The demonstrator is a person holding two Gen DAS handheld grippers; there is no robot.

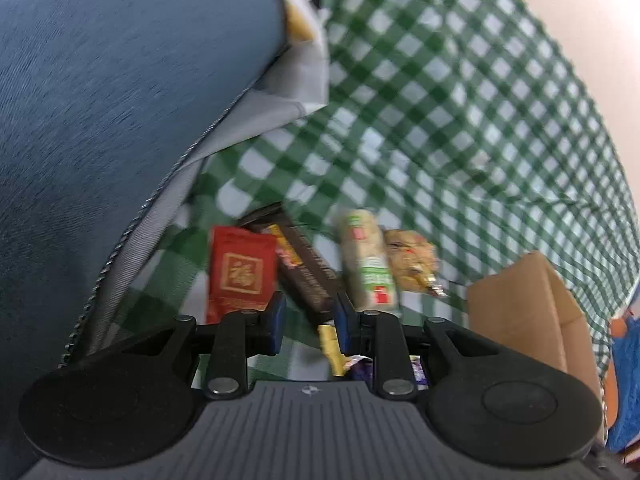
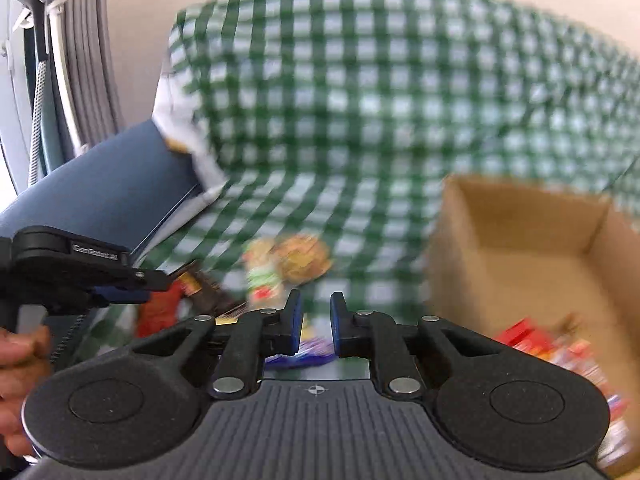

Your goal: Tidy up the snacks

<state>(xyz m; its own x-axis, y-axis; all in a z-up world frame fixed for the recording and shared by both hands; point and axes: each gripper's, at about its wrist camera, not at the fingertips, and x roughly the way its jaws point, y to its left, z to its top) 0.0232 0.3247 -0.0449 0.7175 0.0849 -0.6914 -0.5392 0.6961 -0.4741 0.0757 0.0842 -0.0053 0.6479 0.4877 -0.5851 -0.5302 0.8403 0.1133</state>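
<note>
**Approach Geometry: Loose Snacks to Box**

My left tongs (image 1: 308, 322) stand apart with nothing between the blue pads. My right tongs (image 2: 316, 322) are also apart and empty.

The loose snacks lie in a cluster on the green-and-white checked cloth (image 1: 460, 120), directly ahead of my left tongs. The long dark-brown wrapped bar (image 1: 306, 270) lies nearest; its long axis runs diagonally, far end left, near end toward the gap of my jaws. The flat red foil packet with a gold emblem (image 1: 240, 274) lies just left of it. The pale tube-shaped pack with a green label (image 1: 368, 260) and the crinkled golden-brown wrapped snack (image 1: 412, 260) lie right of it, side by side.

The open brown cardboard box (image 2: 520, 236) stands right of the cluster and nearer my right hand; blurred red packets already lie inside. A purple wrapper (image 2: 304, 354) lies just under my right tongs.

Open cloth extends beyond the cluster. The blue fabric bag with a zip (image 1: 100, 120) crowds the left flank; I judge leftward clearance tight.
</note>
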